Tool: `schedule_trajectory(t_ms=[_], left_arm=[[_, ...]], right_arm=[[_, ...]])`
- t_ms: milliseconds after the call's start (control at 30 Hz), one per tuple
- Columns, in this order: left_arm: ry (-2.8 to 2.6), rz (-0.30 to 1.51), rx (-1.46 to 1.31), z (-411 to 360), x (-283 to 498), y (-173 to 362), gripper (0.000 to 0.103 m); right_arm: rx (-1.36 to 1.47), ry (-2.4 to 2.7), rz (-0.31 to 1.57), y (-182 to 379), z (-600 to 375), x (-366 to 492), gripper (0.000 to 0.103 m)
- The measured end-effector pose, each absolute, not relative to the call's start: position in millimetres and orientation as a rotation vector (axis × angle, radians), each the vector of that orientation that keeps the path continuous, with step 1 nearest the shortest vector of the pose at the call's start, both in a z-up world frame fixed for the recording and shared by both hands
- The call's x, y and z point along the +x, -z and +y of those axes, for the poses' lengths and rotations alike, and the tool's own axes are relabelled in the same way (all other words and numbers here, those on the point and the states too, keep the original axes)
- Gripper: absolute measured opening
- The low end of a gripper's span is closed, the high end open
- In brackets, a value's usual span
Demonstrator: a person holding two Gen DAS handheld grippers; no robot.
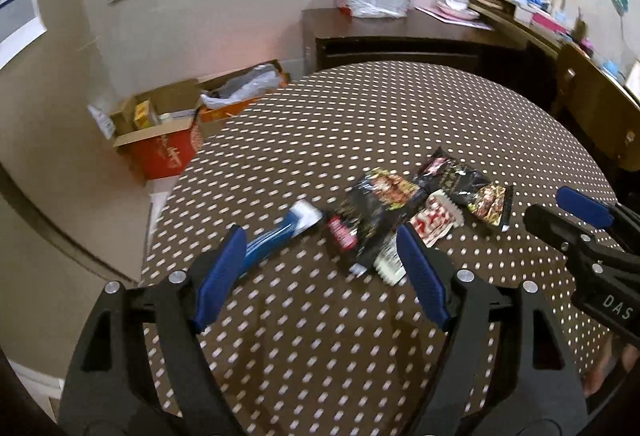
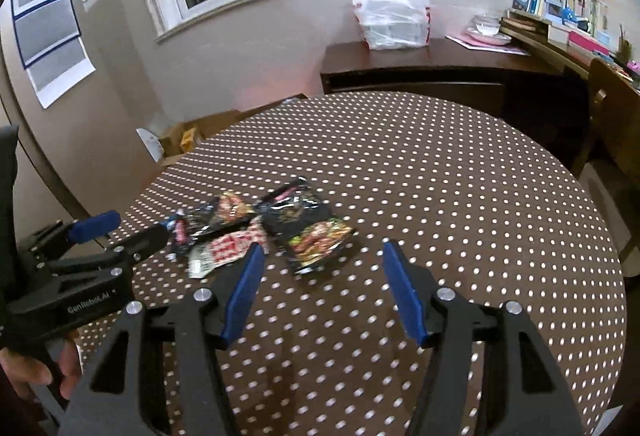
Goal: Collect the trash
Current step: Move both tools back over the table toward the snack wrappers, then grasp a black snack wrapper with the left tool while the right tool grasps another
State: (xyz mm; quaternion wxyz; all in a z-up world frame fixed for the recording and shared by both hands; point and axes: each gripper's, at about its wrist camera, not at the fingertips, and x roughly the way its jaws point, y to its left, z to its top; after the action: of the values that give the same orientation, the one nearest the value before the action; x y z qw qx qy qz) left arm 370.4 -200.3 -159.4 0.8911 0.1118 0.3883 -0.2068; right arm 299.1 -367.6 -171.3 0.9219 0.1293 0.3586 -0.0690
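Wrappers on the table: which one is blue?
The blue wrapper, long and narrow with a white end, at the left edge of the pile. The others are black packets or a red-and-white wrapper.

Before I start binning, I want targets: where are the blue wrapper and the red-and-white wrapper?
blue wrapper [image 1: 280, 236], left wrist view, middle of its blue body.
red-and-white wrapper [image 2: 232, 246], right wrist view, centre of its printed face.
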Motion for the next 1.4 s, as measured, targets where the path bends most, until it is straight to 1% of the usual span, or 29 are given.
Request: schedule_trajectory(t_ms=[133, 267, 333, 400, 467, 533, 600, 767, 867, 967, 1000, 1033, 1067, 1100, 1167, 1200, 1267, 1300, 1400], left_arm=[[0.438, 0.822, 0.291, -217.4, 384.8, 171.3, 0.076], [0.446, 0.841, 0.282, -224.6, 397.0, 180.4, 0.076], [0.452, 0.849, 0.264, -225.7, 402.9, 182.9, 0.071], [0.462, 0.852, 0.256, -226.9, 408.1, 184.4, 0.07], [0.465, 0.855, 0.26, -228.3, 411.7, 185.3, 0.063], [0.489, 0.867, 0.248, -227.8, 415.0, 185.3, 0.049], [0.516, 0.88, 0.233, -228.0, 415.2, 184.9, 0.043], [0.527, 0.88, 0.242, -228.8, 411.0, 184.9, 0.043], [0.53, 0.858, 0.269, -229.5, 406.0, 185.4, 0.049], [0.53, 0.86, 0.282, -231.8, 404.2, 186.4, 0.049], [0.533, 0.868, 0.275, -232.5, 404.3, 186.5, 0.049], [0.539, 0.877, 0.271, -233.3, 404.6, 186.8, 0.048], [0.546, 0.885, 0.269, -233.8, 404.1, 187.7, 0.048], [0.553, 0.892, 0.271, -235.1, 402.7, 189.0, 0.044], [0.554, 0.889, 0.284, -236.3, 399.0, 190.4, 0.038], [0.555, 0.887, 0.288, -237.1, 397.5, 190.5, 0.033], [0.556, 0.88, 0.286, -237.8, 394.1, 188.9, 0.026], [0.556, 0.871, 0.275, -236.7, 392.2, 186.9, 0.02], [0.555, 0.854, 0.235, -231.8, 388.1, 179.9, 0.016]], right_arm=[[0.275, 0.128, 0.758, 178.8, -373.0, 313.8, 0.061], [0.271, 0.107, 0.772, 181.9, -371.8, 327.3, 0.061], [0.263, 0.099, 0.779, 181.7, -370.1, 333.8, 0.061], [0.255, 0.096, 0.788, 182.1, -369.2, 340.1, 0.062], [0.249, 0.092, 0.803, 183.9, -367.9, 344.8, 0.063], [0.245, 0.09, 0.82, 186.8, -367.5, 350.2, 0.063], [0.238, 0.089, 0.836, 189.5, -366.6, 356.2, 0.063], [0.228, 0.094, 0.853, 191.0, -366.8, 367.4, 0.064], [0.203, 0.1, 0.862, 190.9, -364.9, 371.5, 0.064], [0.143, 0.11, 0.879, 191.1, -358.5, 375.7, 0.063], [0.126, 0.111, 0.883, 191.4, -356.0, 376.1, 0.061], [0.114, 0.108, 0.883, 191.5, -353.9, 376.4, 0.054], [0.102, 0.101, 0.882, 190.9, -351.5, 376.5, 0.044], [0.099, 0.102, 0.88, 191.2, -351.0, 376.1, 0.042], [0.11, 0.093, 0.877, 191.2, -351.5, 375.3, 0.033], [0.121, 0.081, 0.872, 190.9, -352.5, 373.9, 0.029], [0.131, 0.073, 0.862, 189.2, -352.7, 370.8, 0.017], [0.133, 0.073, 0.851, 187.3, -352.4, 367.6, 0.014], [0.154, 0.08, 0.822, 182.2, -351.7, 357.3, 0.009]])
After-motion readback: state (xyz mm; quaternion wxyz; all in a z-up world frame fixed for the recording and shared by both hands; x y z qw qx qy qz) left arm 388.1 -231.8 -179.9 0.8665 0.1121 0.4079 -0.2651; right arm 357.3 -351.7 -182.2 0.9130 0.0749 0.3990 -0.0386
